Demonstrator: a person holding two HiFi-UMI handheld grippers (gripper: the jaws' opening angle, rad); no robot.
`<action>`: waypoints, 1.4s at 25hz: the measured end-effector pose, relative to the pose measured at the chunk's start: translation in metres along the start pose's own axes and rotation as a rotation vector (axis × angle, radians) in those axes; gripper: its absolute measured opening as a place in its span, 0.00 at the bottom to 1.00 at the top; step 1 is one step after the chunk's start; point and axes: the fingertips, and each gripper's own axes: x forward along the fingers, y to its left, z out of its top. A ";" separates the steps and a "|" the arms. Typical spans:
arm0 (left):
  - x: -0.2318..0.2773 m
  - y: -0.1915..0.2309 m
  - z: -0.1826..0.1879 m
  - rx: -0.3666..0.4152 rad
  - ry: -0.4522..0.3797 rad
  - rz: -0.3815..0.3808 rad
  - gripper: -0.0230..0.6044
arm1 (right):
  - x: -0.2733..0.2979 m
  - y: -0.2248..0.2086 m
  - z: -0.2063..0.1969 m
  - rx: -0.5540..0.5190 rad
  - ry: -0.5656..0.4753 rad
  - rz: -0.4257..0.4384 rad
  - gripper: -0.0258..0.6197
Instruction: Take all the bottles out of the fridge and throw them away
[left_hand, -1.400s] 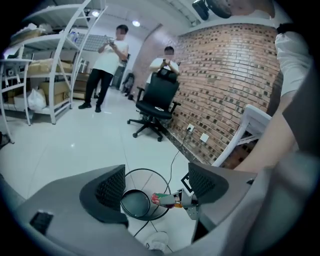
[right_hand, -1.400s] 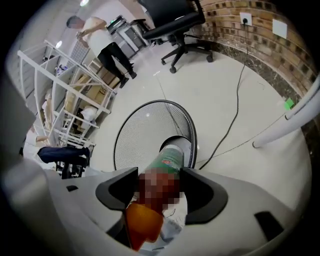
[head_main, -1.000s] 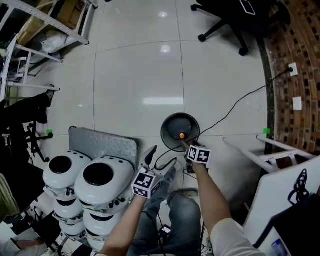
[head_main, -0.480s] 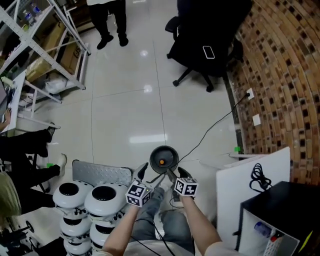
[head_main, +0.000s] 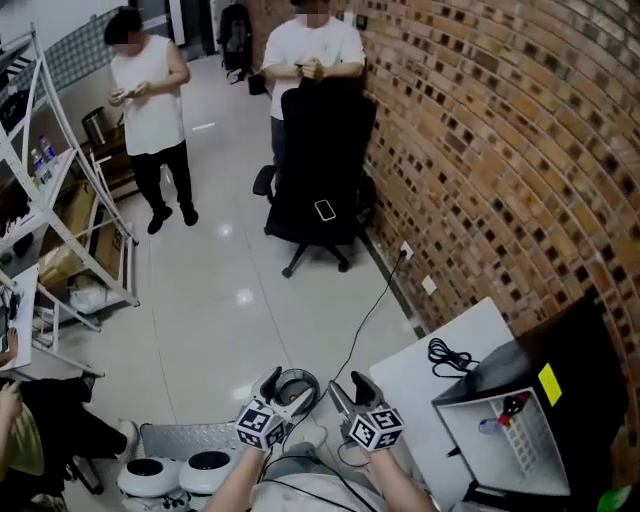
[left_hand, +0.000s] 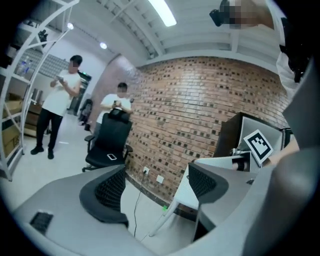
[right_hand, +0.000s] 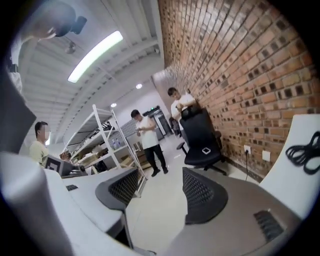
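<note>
1. As seen nearest the body: left gripper (left_hand: 155, 187), fingers spread apart and pinching nothing, with brick wall (left_hand: 200, 100) beyond the gap.
2. Just beside it, right gripper (right_hand: 160, 190), fingers likewise spread and pinching nothing, with pale floor (right_hand: 162, 205) between the pads.
3. Low between both grippers and just past them, dark round waste bin (head_main: 300, 380), partly covered by the left one.
4. Down at the left, two white domed machines (head_main: 145, 475) next to a grey tread-plate sheet (head_main: 185, 438).
5. To the right, white table (head_main: 420, 375) carrying a coiled black cable (head_main: 450, 353).
6. Right of the table, black fridge (head_main: 575, 370) standing open, white inside. On its rack (head_main: 530, 455), a bluish bottle (head_main: 487, 425) beside a red-topped item (head_main: 512, 405) too small to identify. Both well apart from the grippers.
7. Farther off, against the brick wall, black office chair (head_main: 320, 150) with a phone (head_main: 324, 209) on the seat, and a wall socket (head_main: 407, 250) low beside it.
8. Farthest away, two persons in white shirts: one (head_main: 310, 45) behind the chair, one (head_main: 150, 100) near the metal shelving (head_main: 60, 220).
</note>
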 end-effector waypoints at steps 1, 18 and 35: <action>0.002 -0.015 0.017 0.024 -0.015 -0.040 0.64 | -0.016 0.005 0.021 -0.024 -0.050 -0.009 0.50; 0.048 -0.389 0.106 0.268 -0.130 -0.907 0.64 | -0.452 -0.031 0.156 -0.185 -0.716 -0.853 0.50; 0.043 -0.476 0.088 0.334 -0.101 -1.015 0.62 | -0.525 -0.067 0.119 -0.148 -0.639 -1.043 0.50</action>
